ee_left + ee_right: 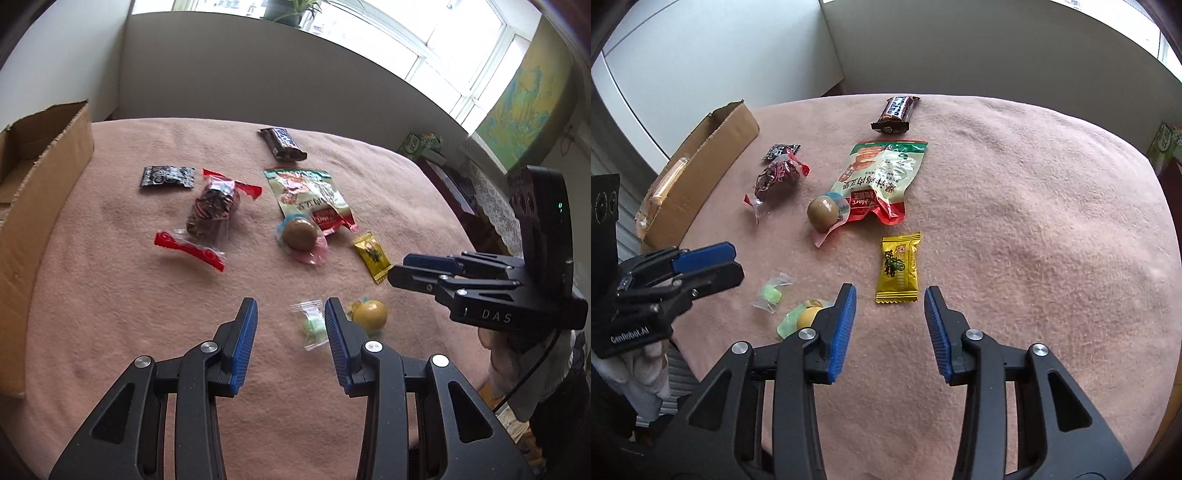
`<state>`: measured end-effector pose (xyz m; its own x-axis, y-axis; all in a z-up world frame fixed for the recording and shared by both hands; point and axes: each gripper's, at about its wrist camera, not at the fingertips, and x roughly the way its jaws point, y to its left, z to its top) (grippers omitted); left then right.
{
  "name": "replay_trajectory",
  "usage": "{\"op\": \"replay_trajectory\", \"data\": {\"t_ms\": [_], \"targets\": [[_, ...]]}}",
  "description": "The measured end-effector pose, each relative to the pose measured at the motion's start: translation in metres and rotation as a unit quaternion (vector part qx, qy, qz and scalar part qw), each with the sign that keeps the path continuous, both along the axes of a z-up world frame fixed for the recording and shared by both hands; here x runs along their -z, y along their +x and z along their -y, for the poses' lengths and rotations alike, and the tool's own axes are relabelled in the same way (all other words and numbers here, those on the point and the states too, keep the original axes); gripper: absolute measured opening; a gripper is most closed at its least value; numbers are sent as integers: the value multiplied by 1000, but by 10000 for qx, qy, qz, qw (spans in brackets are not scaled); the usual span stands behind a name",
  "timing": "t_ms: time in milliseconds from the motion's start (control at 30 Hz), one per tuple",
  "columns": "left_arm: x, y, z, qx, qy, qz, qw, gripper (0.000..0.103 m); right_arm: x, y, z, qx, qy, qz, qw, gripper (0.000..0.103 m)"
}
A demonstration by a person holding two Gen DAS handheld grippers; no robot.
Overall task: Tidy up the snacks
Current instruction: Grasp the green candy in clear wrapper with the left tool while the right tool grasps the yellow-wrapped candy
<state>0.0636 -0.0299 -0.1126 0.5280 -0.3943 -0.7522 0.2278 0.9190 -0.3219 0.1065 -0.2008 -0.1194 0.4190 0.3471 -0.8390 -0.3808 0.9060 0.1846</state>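
Left wrist view: a pink blanket (110, 295) covers the table, snacks (310, 199) scattered mid-surface, a box (44, 177) at the left edge, windows (443, 40) behind. The left gripper (291, 314) hovers, jaws apart, empty.

Right wrist view: a white wall (960, 48) behind; the right gripper (890, 299) is parted, empty, near the yellow packet (897, 269).

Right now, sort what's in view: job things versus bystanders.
Job: chocolate bar, large snack pouch, yellow sachet, brown ball candy, green candy, cardboard box.
Bystanders: potted plant, wall map, green carton.
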Motion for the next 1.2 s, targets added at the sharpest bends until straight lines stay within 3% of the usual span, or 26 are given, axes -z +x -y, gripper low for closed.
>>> {"op": "replay_trajectory", "data": {"t_ms": [467, 600, 767, 900, 1100, 1200], "targets": [[16, 1, 31, 187, 780, 93, 9967, 36, 12, 18, -15, 76, -368, 141, 9992, 40], [16, -2, 35, 230, 884, 152, 9957, 36, 15, 20, -22, 70, -521, 224, 9984, 40], [17, -4, 37, 256, 956, 209, 9949, 21, 18, 18, -26, 16, -700, 321, 9970, 40], [16, -2, 32, 147, 957, 222, 9951, 20, 18, 16, -28, -7, -871, 375, 9955, 34], [16, -6, 36, 153, 1004, 218, 9946, 21, 19, 15, -29, -28, -930, 390, 9949, 34], [15, -7, 40, 145, 1040, 210, 9943, 27, 20, 15, -29, -13, -901, 383, 9952, 33]]}}
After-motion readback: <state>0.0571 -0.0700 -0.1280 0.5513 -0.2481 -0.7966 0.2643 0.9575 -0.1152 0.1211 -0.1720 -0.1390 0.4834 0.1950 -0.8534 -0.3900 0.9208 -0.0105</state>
